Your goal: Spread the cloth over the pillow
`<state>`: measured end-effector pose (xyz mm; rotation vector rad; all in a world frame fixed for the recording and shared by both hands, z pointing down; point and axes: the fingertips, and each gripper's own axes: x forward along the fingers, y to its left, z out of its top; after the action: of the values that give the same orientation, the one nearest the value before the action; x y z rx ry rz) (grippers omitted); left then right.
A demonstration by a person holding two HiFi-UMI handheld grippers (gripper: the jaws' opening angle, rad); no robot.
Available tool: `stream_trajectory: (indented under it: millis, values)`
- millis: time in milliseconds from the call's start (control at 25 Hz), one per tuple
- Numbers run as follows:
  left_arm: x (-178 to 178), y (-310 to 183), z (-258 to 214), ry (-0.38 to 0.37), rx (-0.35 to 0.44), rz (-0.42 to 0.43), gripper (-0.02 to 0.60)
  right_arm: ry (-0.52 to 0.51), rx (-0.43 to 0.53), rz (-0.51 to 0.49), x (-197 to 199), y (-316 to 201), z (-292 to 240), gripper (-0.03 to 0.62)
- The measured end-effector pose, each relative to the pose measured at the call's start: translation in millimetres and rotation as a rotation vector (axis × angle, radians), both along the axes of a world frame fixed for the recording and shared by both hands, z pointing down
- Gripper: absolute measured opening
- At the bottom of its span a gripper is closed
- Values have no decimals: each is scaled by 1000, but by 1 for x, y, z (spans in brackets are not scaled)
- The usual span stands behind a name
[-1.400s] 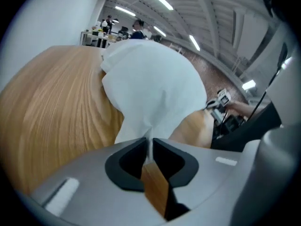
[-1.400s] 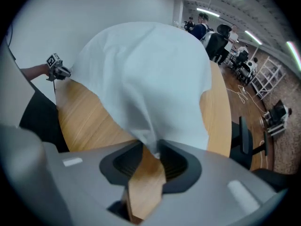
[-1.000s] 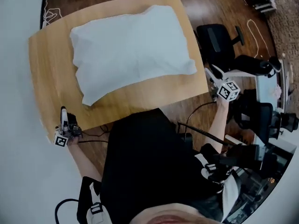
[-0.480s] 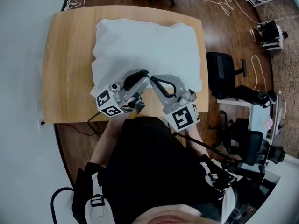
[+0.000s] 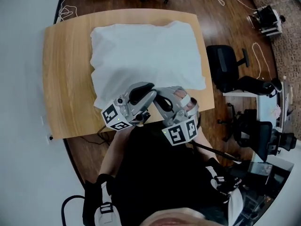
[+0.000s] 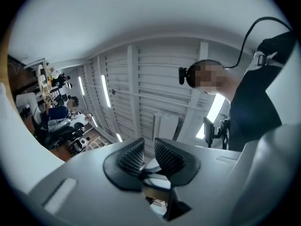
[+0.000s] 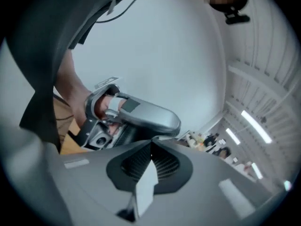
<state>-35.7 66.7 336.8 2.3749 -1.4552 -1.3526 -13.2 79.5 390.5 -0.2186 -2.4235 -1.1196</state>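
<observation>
A white cloth lies spread over the pillow on the wooden table; the pillow itself is hidden beneath it. Both grippers are held together in front of the person's chest, above the table's near edge and clear of the cloth. My left gripper points up at the ceiling. Its jaws have just been closing and keep a narrow gap with nothing between them. The pads of my right gripper are pressed together on nothing. It faces the left gripper's handle.
A black office chair stands right of the table. Cables trail on the wooden floor at the back left. A cluttered desk stands at the far right. A pale wall runs along the left.
A second ago the grippers were wide apart at the table's near corners. They have swung in and up to meet in front of the chest, and have barely moved since.
</observation>
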Motion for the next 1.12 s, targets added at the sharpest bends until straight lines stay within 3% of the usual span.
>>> stream_trajectory:
  millis: [80, 120, 240, 360, 400, 480, 560, 680, 760, 840, 960, 1040, 1080, 1120]
  values:
    - [-25, -17, 27, -32, -156, -81, 139, 60, -144, 46, 18, -40, 18, 0]
    - [-55, -21, 44, -50, -259, -147, 163, 70, -215, 99, 29, -74, 27, 0]
    - [-178, -26, 89, -120, -536, -345, 210, 111, -493, 389, 77, -210, 70, 12]
    - [-279, -16, 132, -105, -754, -472, 231, 153, -743, 626, 129, -327, 116, 12]
    - [-298, -14, 149, -102, -817, -478, 232, 149, -819, 657, 140, -354, 127, 25]
    - [-326, -21, 187, -113, -945, -446, 254, 135, -950, 662, 146, -401, 149, 235]
    - [-356, -45, 223, -108, -1053, -402, 271, 126, -1043, 627, 129, -449, 170, 253]
    - [-390, -71, 278, -33, -1194, -343, 306, 141, -1163, 590, 88, -511, 202, 252]
    - [-406, -71, 310, 43, -1268, -327, 320, 169, -1257, 608, 59, -541, 221, 252]
    - [-413, -81, 327, 100, -1289, -290, 328, 172, -1345, 633, 26, -557, 221, 252]
    - [-410, -102, 338, 112, -1296, -212, 304, 186, -1398, 710, -11, -573, 225, 253]
    - [-414, -110, 336, 110, -1283, -215, 153, 243, -1357, 776, -23, -582, 245, 252]
    - [-418, -116, 330, 110, -1260, -227, 37, 266, -1308, 818, -19, -588, 253, 215]
    - [-421, -122, 321, 103, -1229, -235, 3, 272, -1248, 853, -13, -594, 253, 57]
